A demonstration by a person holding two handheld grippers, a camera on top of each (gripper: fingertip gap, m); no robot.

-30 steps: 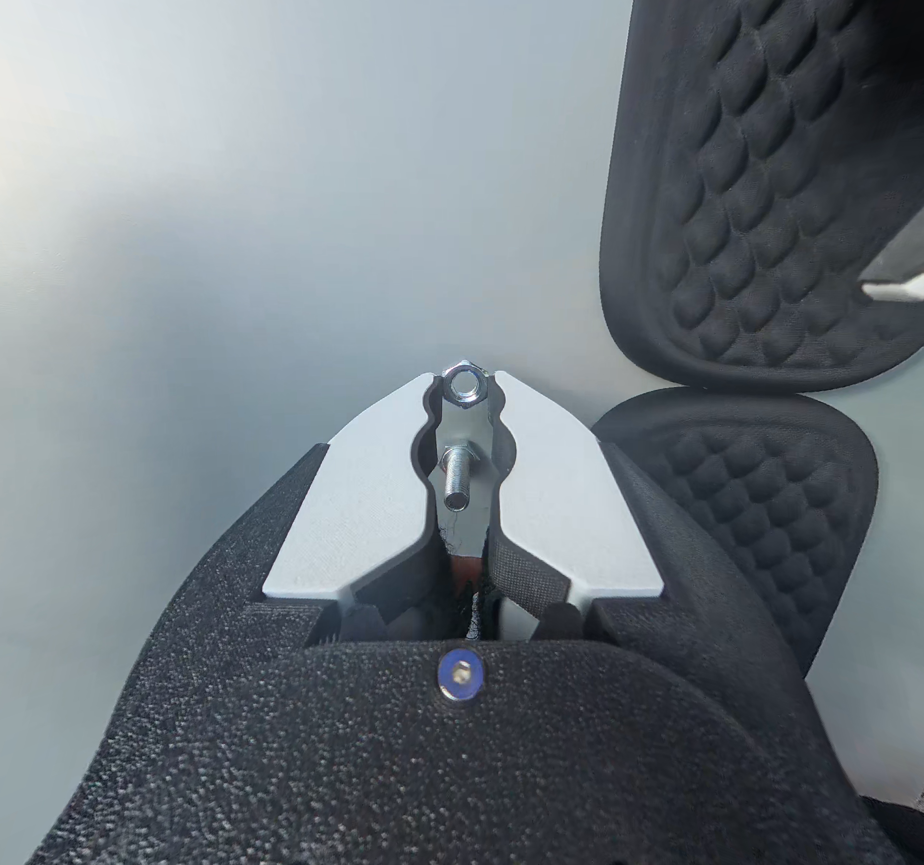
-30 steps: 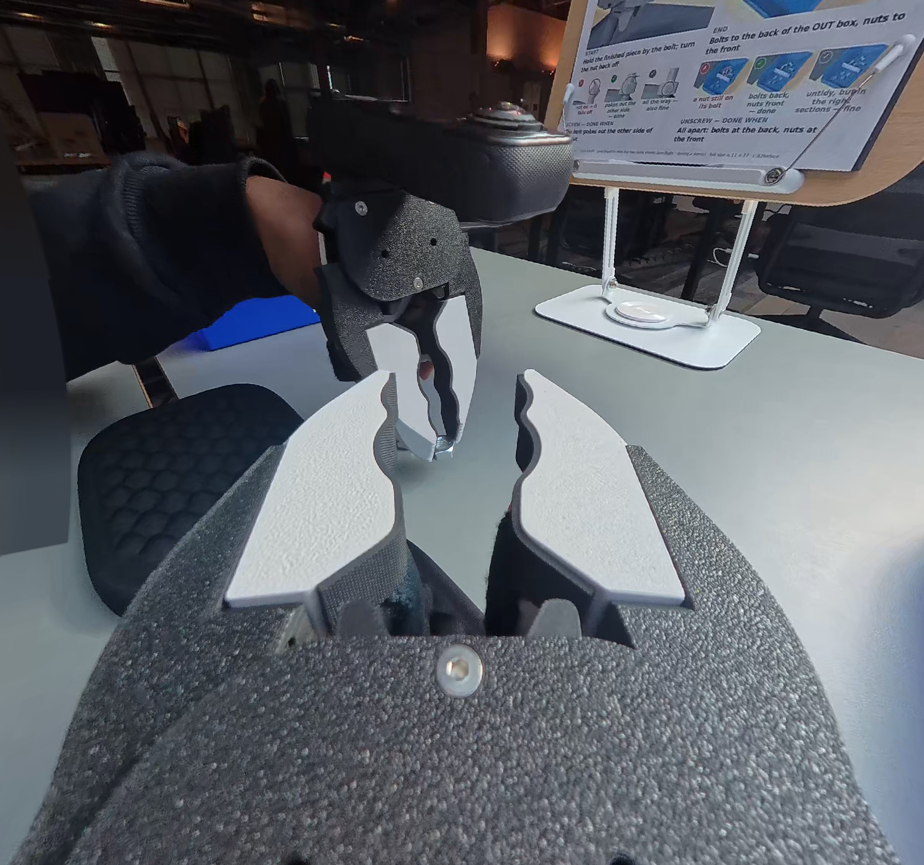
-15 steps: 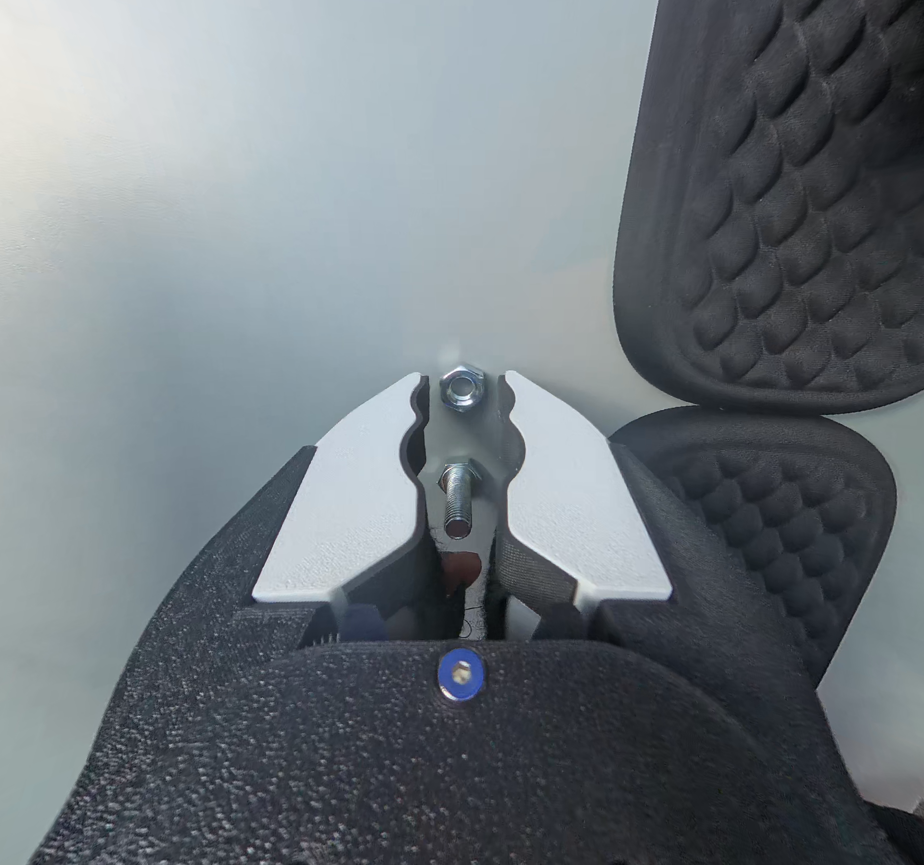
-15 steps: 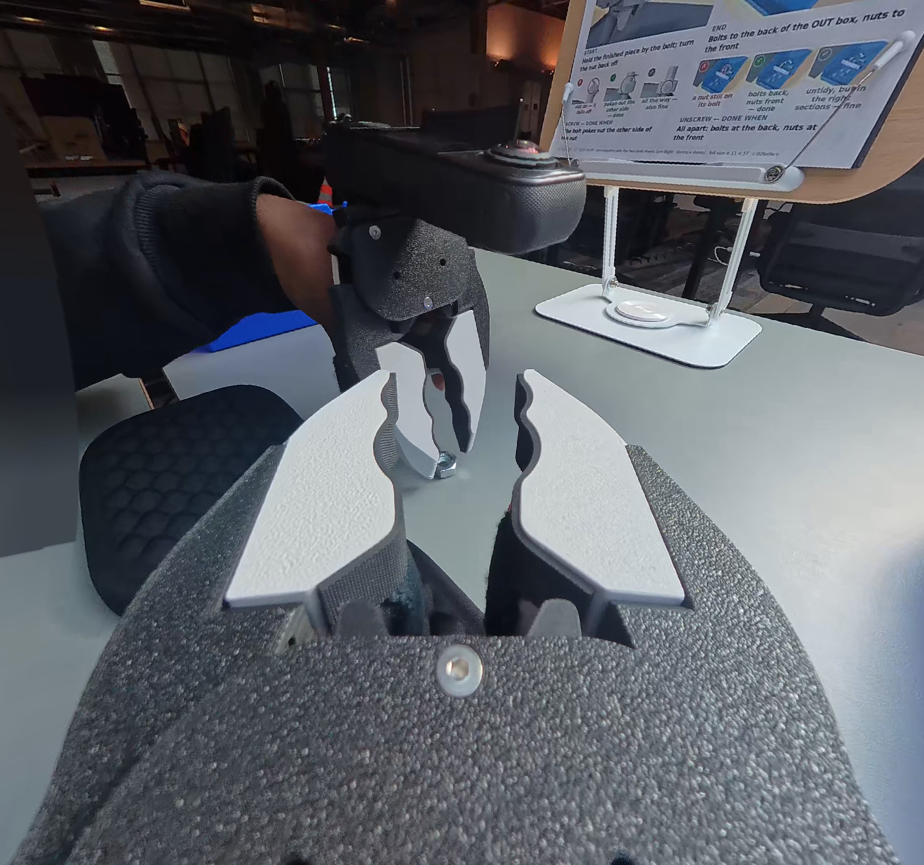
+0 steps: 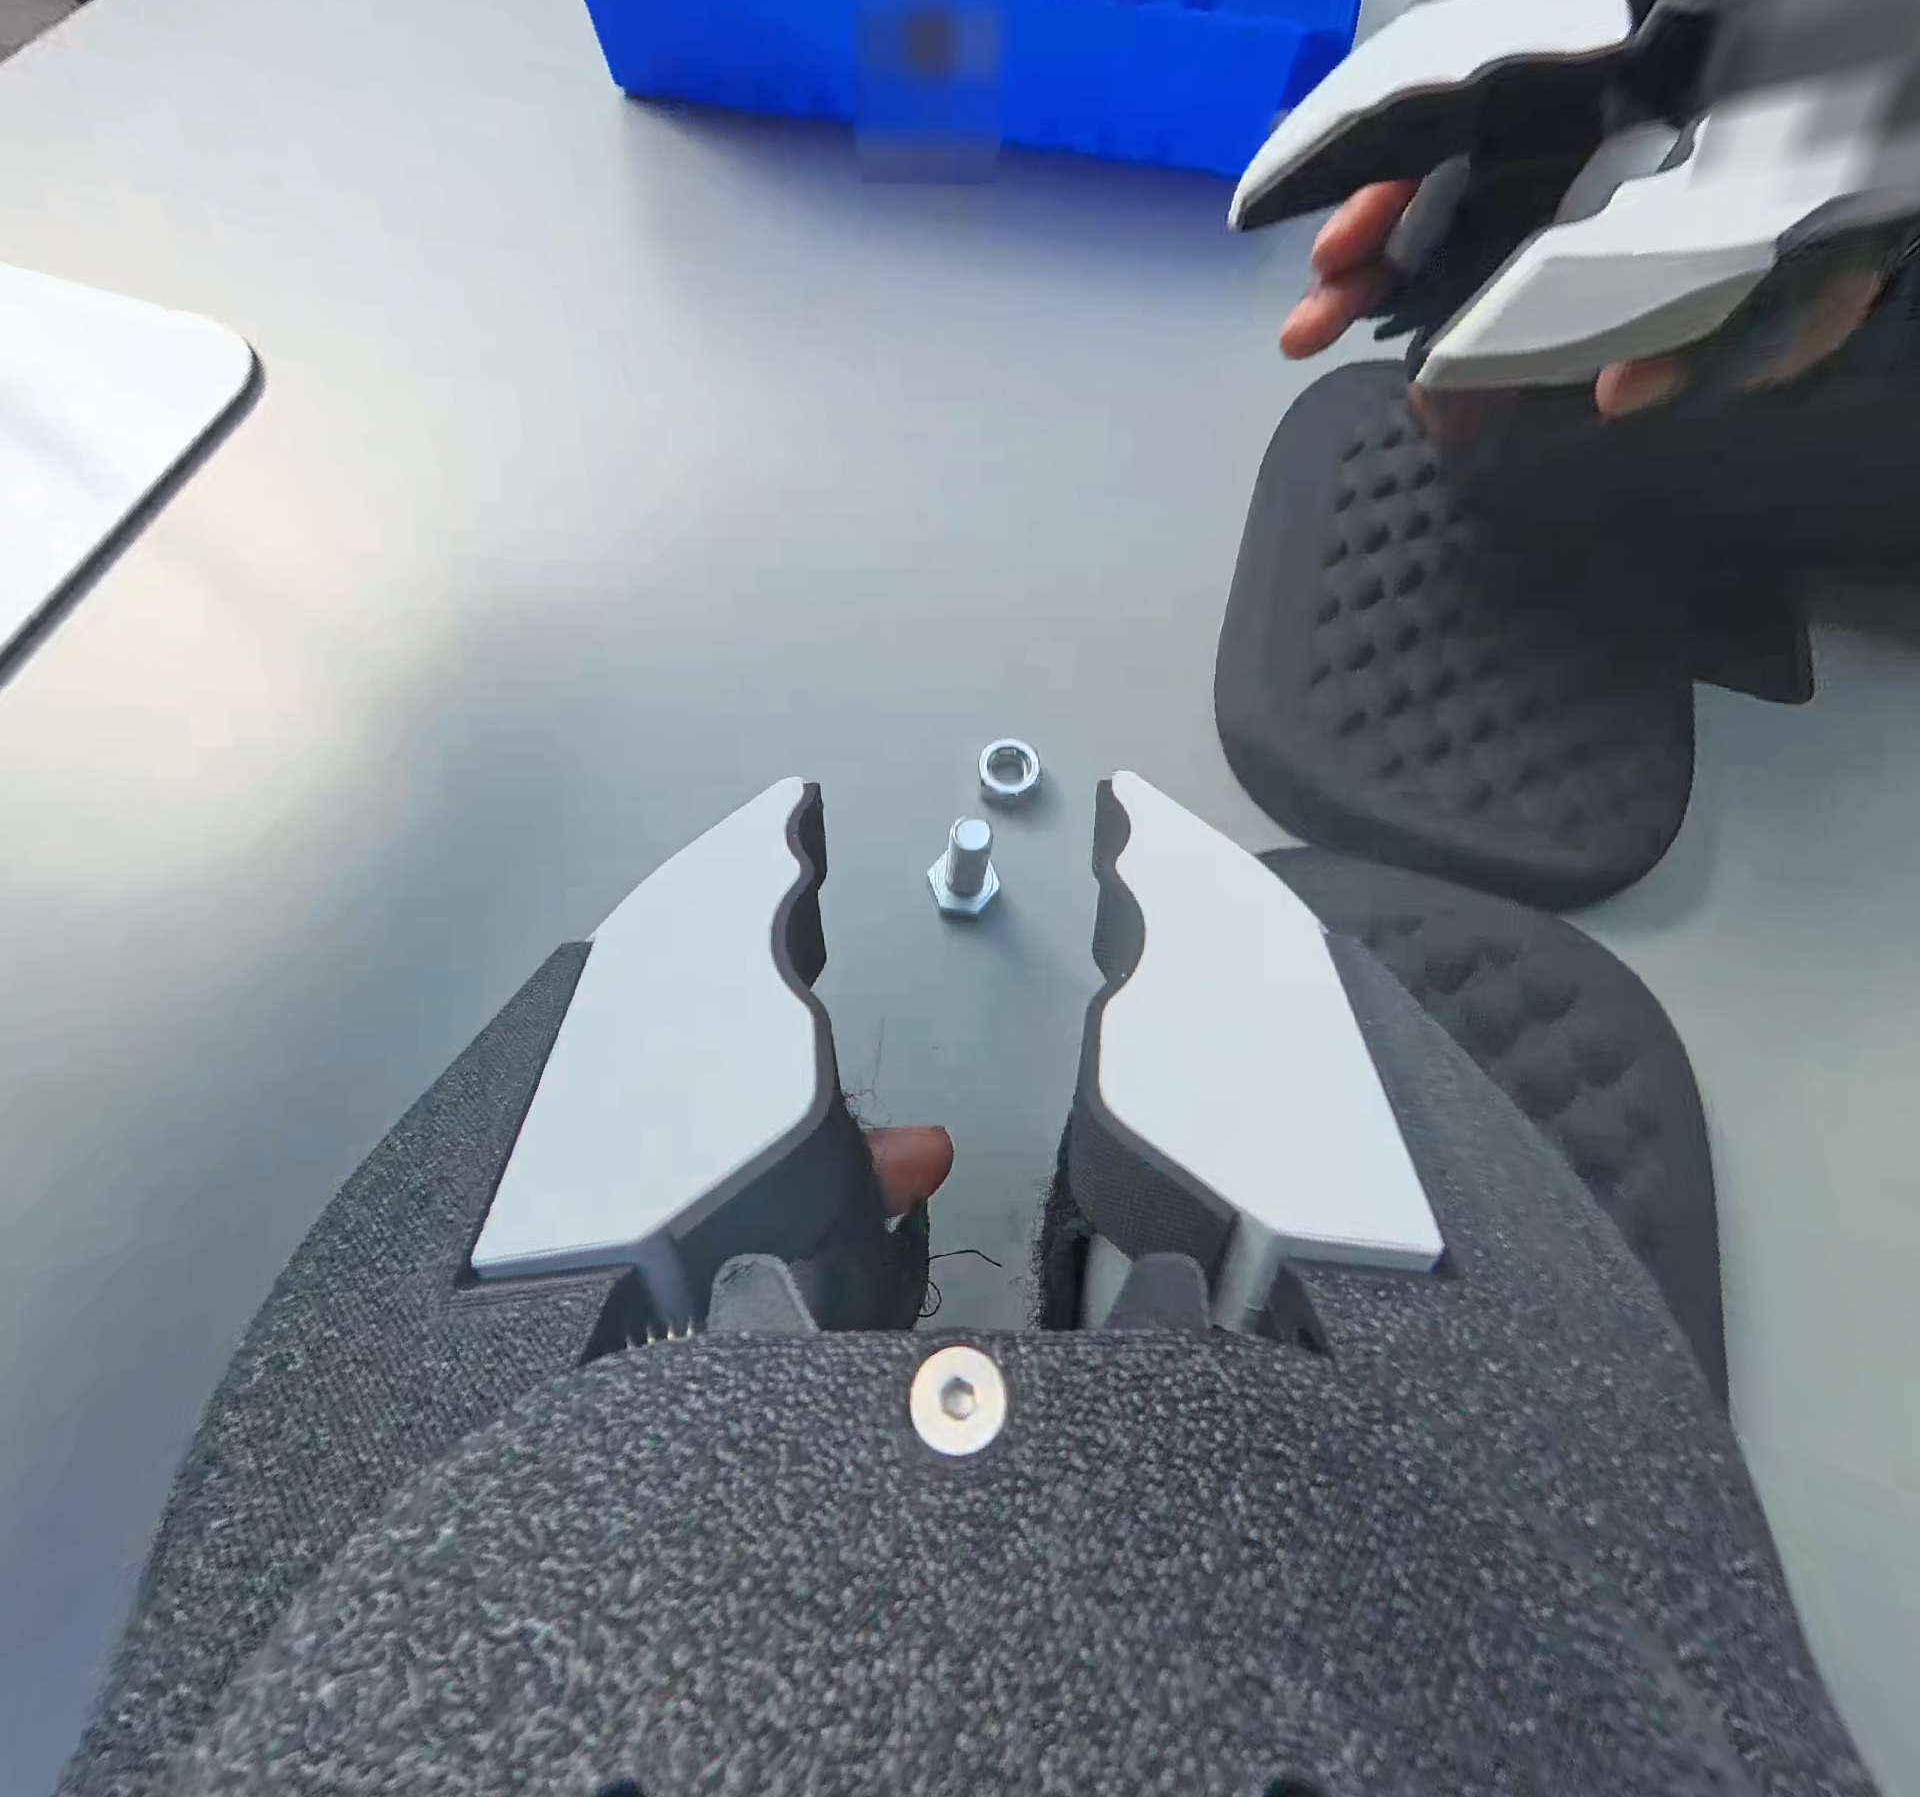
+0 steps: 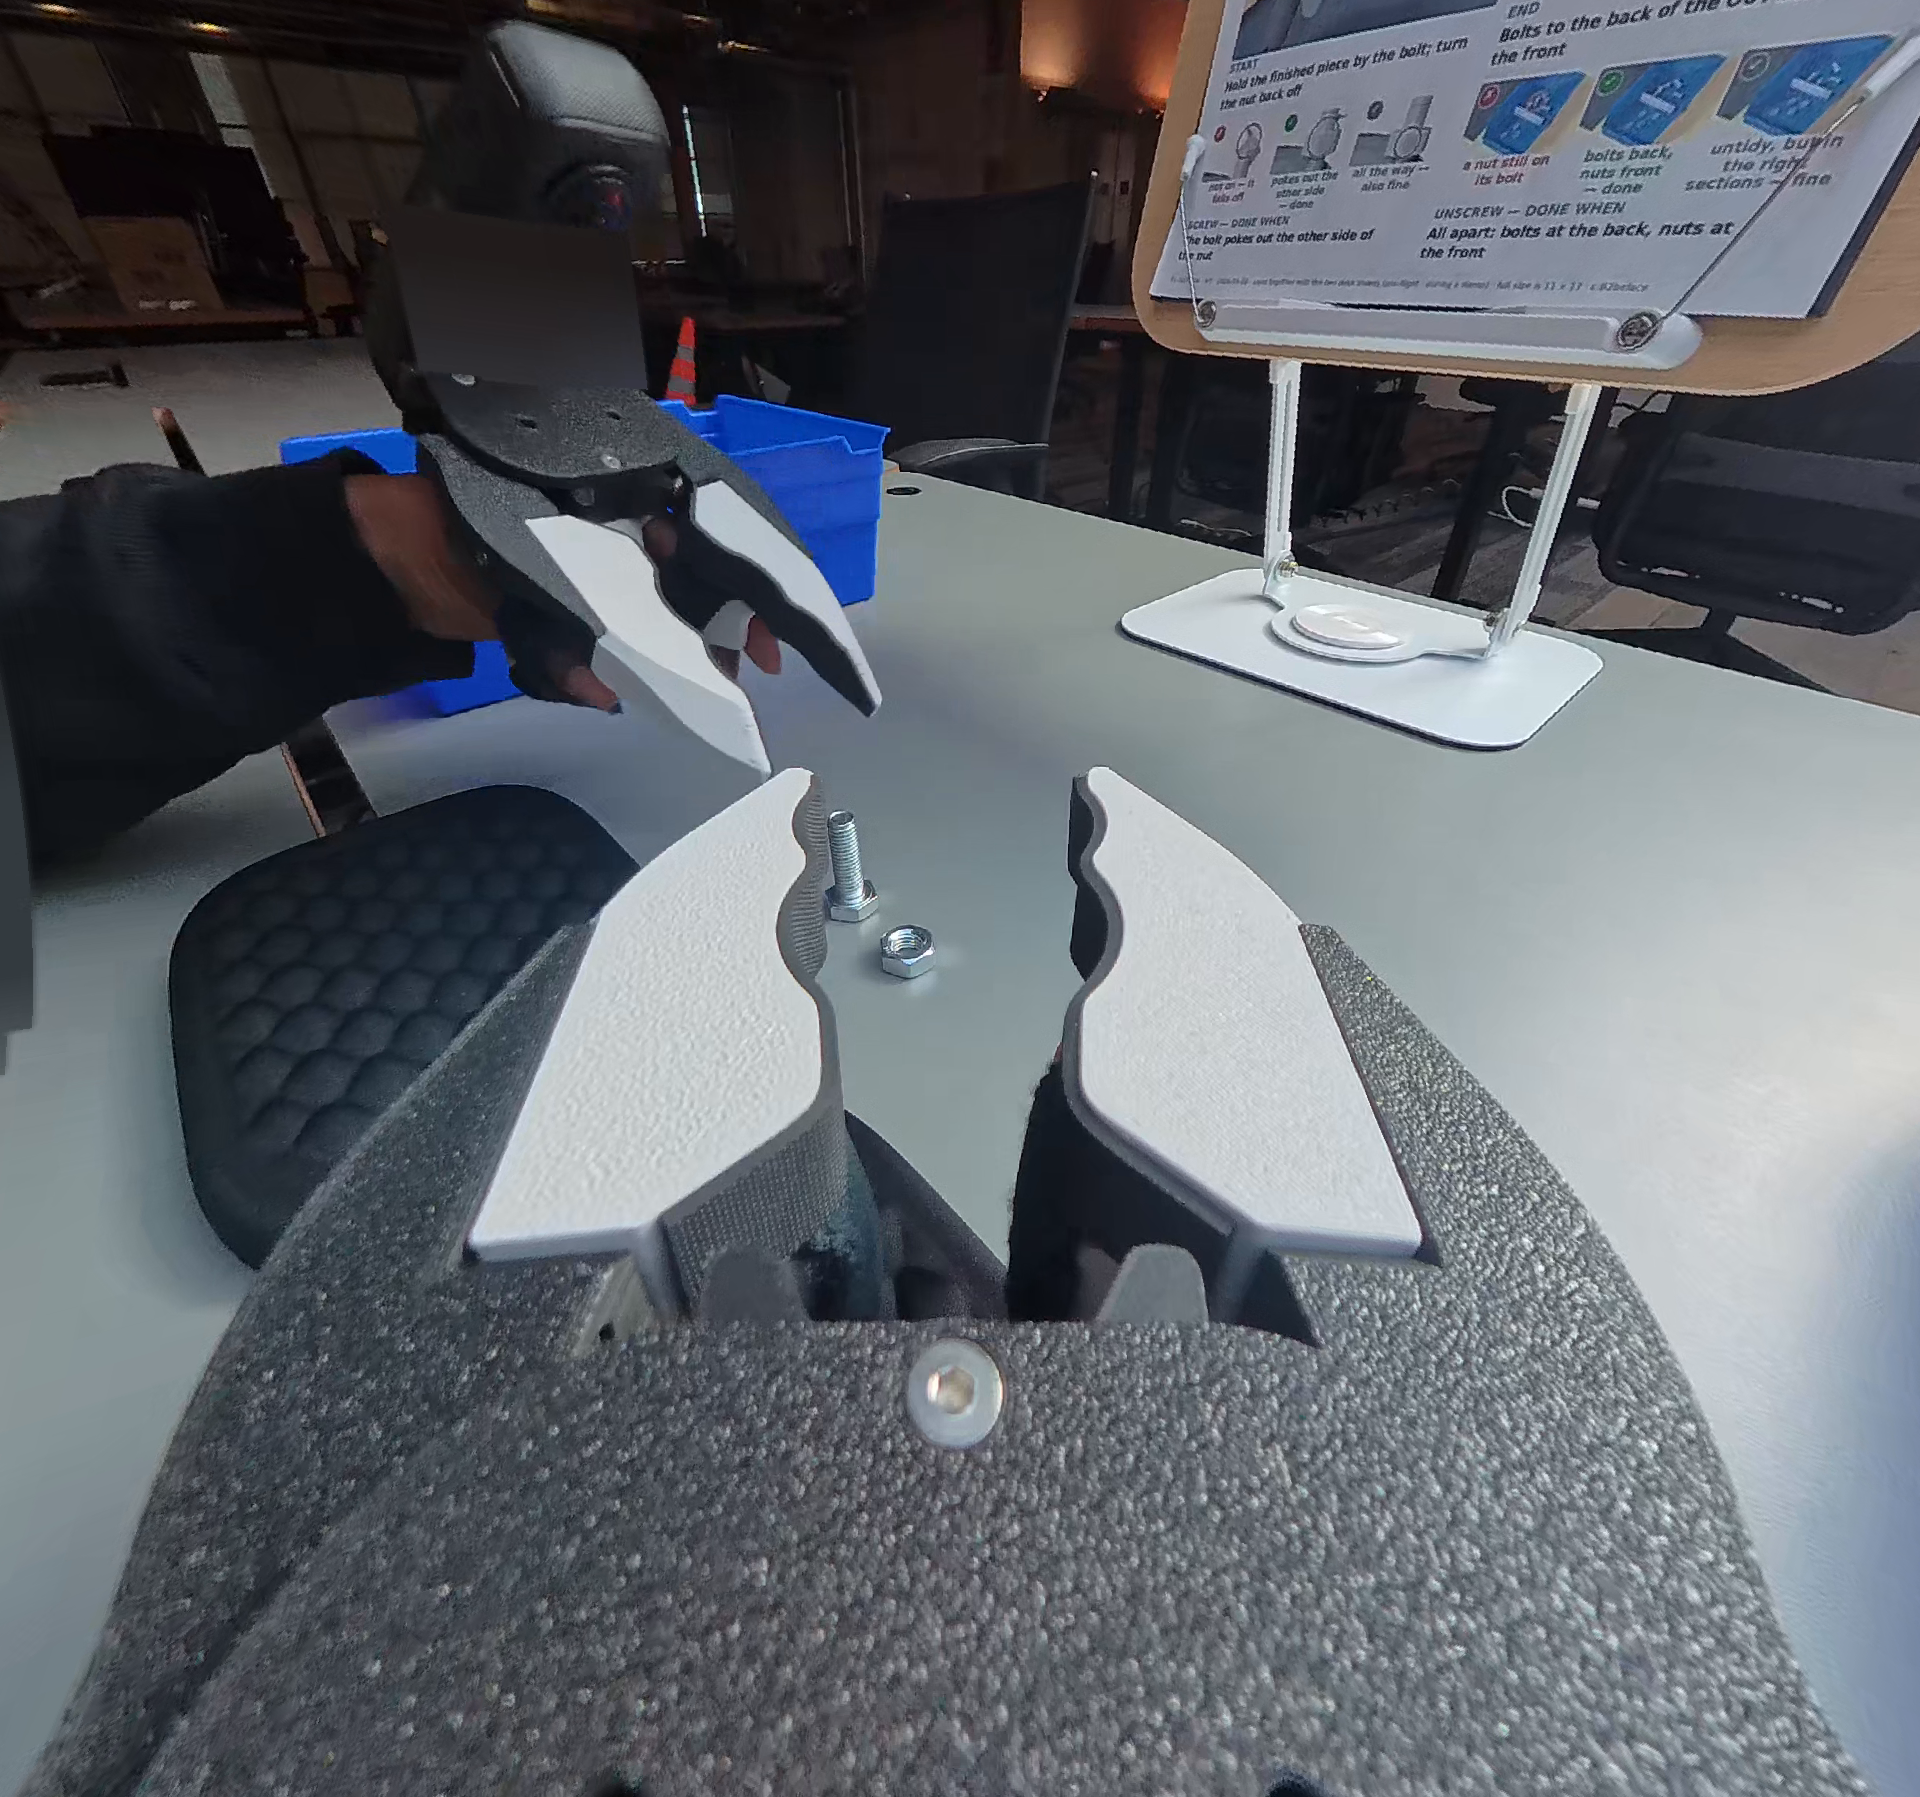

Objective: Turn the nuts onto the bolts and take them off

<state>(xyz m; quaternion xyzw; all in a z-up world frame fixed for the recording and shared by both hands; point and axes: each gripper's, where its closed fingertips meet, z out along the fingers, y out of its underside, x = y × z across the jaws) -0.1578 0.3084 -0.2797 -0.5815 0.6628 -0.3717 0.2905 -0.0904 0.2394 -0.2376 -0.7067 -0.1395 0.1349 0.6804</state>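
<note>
Left gripper point(image 5: 958, 791): spread wide and empty, raised above the tabletop point(image 5: 582, 542), its tips either side of the hardware below.
Right gripper point(image 6: 943, 781): also spread wide, holding nothing, low over the tabletop.
Bolt point(image 5: 964, 869): stands upright on its hex head, threaded shank up, bare of any nut.
Nut point(image 5: 1010, 768): lies flat just beside the bolt, apart from it, hole facing up.
Where they sit: on the grey tabletop between the two grippers, framed by the fingers in both wrist views.
Black pads point(image 5: 1455, 667): two dimpled cushions lying just to the right of the hardware in the left wrist view.
Blue bin point(image 5: 987, 2): at the far edge, well apart from the bolt.
Instruction board point(image 6: 1538, 116): on a white stand, farther back on the right.
</note>
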